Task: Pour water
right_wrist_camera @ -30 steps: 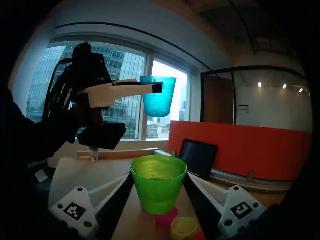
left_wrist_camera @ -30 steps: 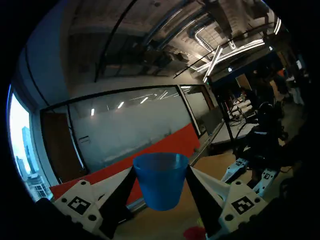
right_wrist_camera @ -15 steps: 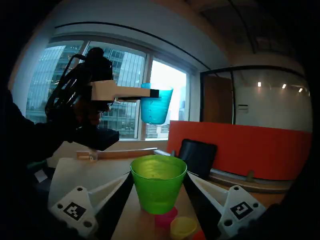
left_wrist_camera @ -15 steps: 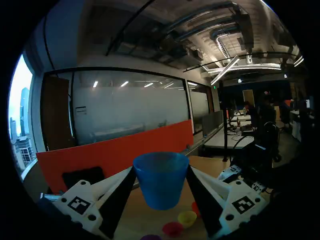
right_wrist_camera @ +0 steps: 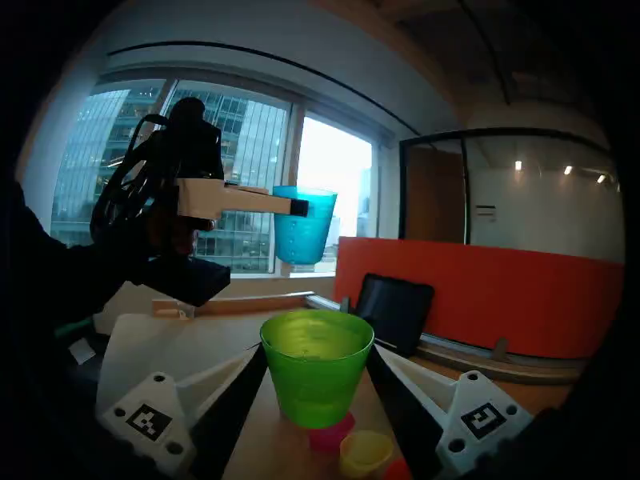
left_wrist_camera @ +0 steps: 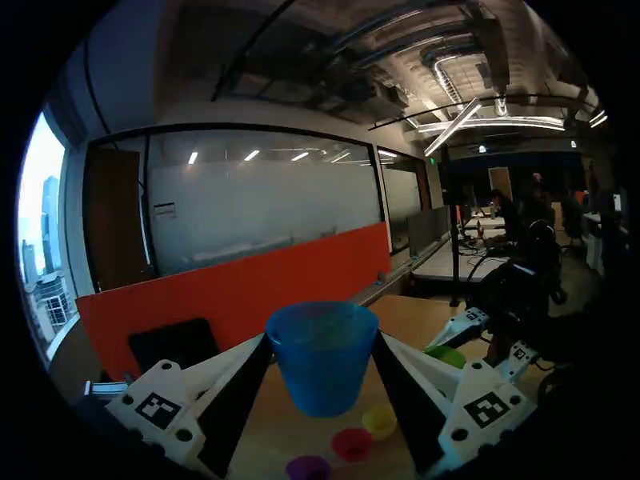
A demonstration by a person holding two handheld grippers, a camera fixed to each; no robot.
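While the blue cup (left_wrist_camera: 322, 360) is clamped between the black fingers of the left gripper (left_wrist_camera: 322, 350), both fingers are seen pressed against its sides, one on each flank, with the rim facing up. From the right gripper view that same cup is shown upright and lifted well above the wooden table (right_wrist_camera: 200, 344), framed against the bright windows (right_wrist_camera: 232, 152), with a dark-sleeved hand (right_wrist_camera: 160, 232) wrapped round the tool behind it.

Over on the other side, the green cup (right_wrist_camera: 318, 372) is gripped by the right gripper (right_wrist_camera: 317, 360), fingers closed tight on both walls, mouth open to the ceiling. It is held lower than the blue one and off to its side, the two kept well apart (whether its base touches the table cannot be told). Water cannot be made out for certain in either cup.

Just beyond the green cup, a pink small cup (right_wrist_camera: 328, 436) and a yellow small cup (right_wrist_camera: 364, 452) are spotted on the tabletop, close together. An orange partition (right_wrist_camera: 496, 292) is seen running along the far edge, with a black object (right_wrist_camera: 396, 308) leaned against it.
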